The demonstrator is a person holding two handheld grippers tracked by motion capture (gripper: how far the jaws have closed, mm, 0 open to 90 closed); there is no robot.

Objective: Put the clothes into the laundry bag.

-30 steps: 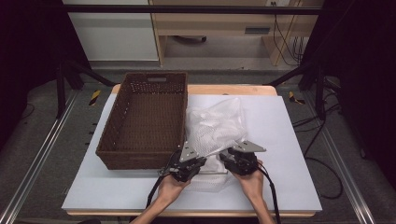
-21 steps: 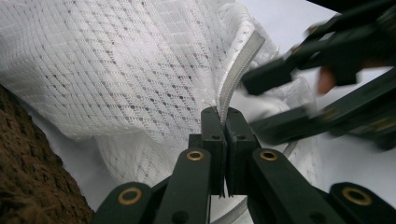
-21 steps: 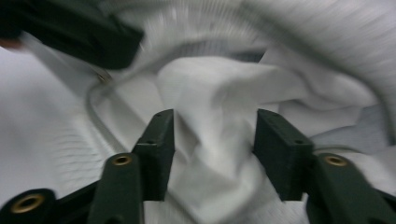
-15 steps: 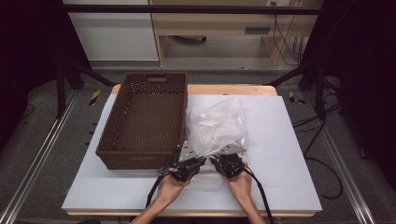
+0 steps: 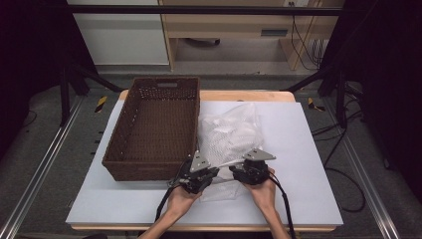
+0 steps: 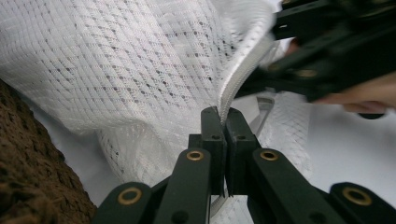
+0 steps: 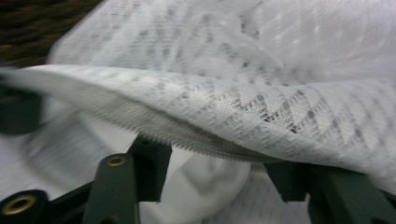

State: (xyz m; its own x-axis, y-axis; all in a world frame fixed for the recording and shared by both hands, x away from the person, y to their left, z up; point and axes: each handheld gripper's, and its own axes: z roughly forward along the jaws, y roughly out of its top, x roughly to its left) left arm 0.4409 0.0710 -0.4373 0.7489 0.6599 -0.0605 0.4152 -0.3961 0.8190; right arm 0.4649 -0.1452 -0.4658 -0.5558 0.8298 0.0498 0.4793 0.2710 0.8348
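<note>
Risk: the mesh laundry bag (image 5: 230, 135) lay on the table (image 5: 308, 149) beside the wicker basket (image 5: 154, 129), and its zip edge could slip, since I had only one firm grip. L gripper (image 6: 223, 122) was clamped on the hem tape. R gripper (image 5: 245, 173) jaws had just been opening; they stood apart, hem above them, unpinched. Both hands were low at the bag's near edge, pointing fwd.
</note>
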